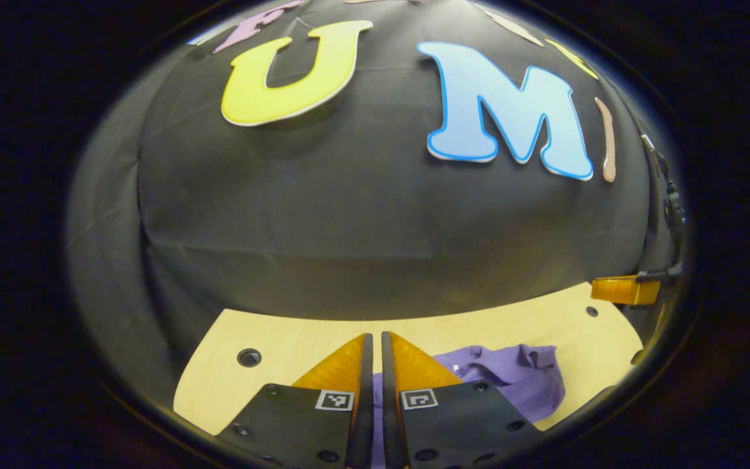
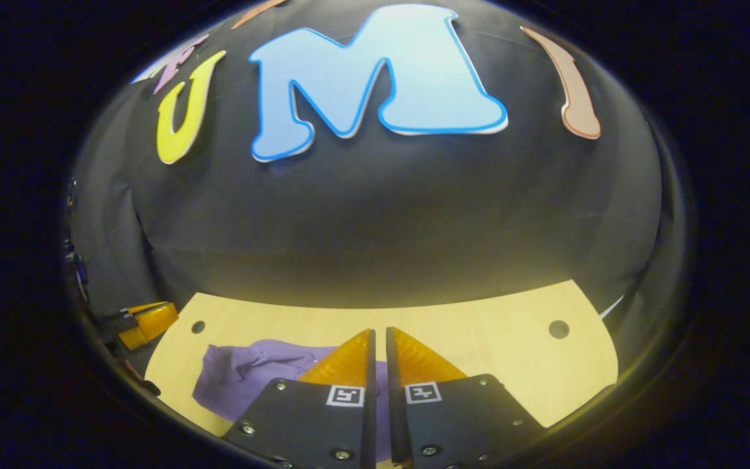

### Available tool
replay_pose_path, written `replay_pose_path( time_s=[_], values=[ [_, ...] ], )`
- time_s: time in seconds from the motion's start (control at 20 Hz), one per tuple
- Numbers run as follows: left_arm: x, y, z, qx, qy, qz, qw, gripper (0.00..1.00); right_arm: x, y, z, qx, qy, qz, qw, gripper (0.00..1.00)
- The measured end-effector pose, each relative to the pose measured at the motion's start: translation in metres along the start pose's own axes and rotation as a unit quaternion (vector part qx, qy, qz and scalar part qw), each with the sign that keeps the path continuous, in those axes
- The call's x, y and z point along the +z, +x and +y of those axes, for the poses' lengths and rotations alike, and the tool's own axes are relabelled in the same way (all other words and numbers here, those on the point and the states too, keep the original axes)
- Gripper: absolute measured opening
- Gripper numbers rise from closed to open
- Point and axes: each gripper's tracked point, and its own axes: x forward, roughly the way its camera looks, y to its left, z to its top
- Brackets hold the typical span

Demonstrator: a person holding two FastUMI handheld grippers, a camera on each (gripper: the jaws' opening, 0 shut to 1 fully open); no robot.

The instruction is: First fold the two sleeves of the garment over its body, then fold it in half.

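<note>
We hold the left gripper (image 1: 377,339) with its fingers together on nothing, and the right gripper (image 2: 378,333) the same. The purple garment (image 1: 512,378) lies crumpled on the wooden table (image 1: 271,332), just beyond and between them. We judge no sleeve is folded yet; next we must open and spread it

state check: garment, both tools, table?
garment: purple, crumpled in a heap on the table, not spread flat, no fold done
left tool: fingers close together, only a narrow gap, above the garment, nothing held
right tool: fingers close together, above the garment's edge, nothing held
table: light wood, holes near its corners
</note>
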Motion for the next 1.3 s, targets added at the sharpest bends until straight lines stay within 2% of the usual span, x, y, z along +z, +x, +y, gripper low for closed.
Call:
replay_pose_path(
  time_s=[0.1,0.4,0.45,0.5,0.65,0.75,0.8,0.85,0.9,0.95,1.3],
  values=[
    [0.018,-0.023,-0.001,-0.001,-0.011,-0.018,1.000,0.14,0.009,-0.023,0.010,0.007,-0.009,-0.017,1.000,0.09],
    [0.048,-0.095,-0.014,-0.011,-0.024,-0.057,0.998,0.10,0.031,-0.096,0.029,0.015,-0.013,-0.067,0.998,0.08],
    [0.052,-0.110,-0.015,-0.012,-0.023,-0.062,0.998,0.10,0.033,-0.107,0.031,0.015,-0.013,-0.075,0.997,0.08],
    [0.054,-0.123,-0.016,-0.012,-0.019,-0.068,0.997,0.07,0.035,-0.120,0.033,0.015,-0.013,-0.081,0.996,0.08],
    [0.060,-0.162,-0.025,-0.016,-0.003,-0.086,0.996,0.09,0.040,-0.163,0.039,0.008,-0.016,-0.106,0.994,0.08],
    [0.064,-0.187,-0.033,-0.019,0.006,-0.102,0.995,0.11,0.039,-0.191,0.042,0.003,-0.016,-0.121,0.993,0.08],
    [0.065,-0.201,-0.037,-0.022,0.009,-0.109,0.994,0.07,0.039,-0.203,0.043,0.001,-0.015,-0.127,0.992,0.08],
    [0.067,-0.216,-0.043,-0.026,0.013,-0.116,0.993,0.07,0.037,-0.213,0.045,-0.002,-0.015,-0.133,0.991,0.08],
    [0.067,-0.229,-0.048,-0.030,0.015,-0.120,0.992,0.10,0.035,-0.224,0.046,-0.004,-0.015,-0.137,0.991,0.08],
    [0.066,-0.239,-0.051,-0.033,0.017,-0.123,0.992,0.09,0.031,-0.233,0.047,-0.006,-0.015,-0.139,0.990,0.08],
    [0.056,-0.285,-0.073,-0.069,0.038,-0.131,0.988,0.07,0.012,-0.279,0.050,-0.026,-0.002,-0.145,0.989,0.08]
  ],
)
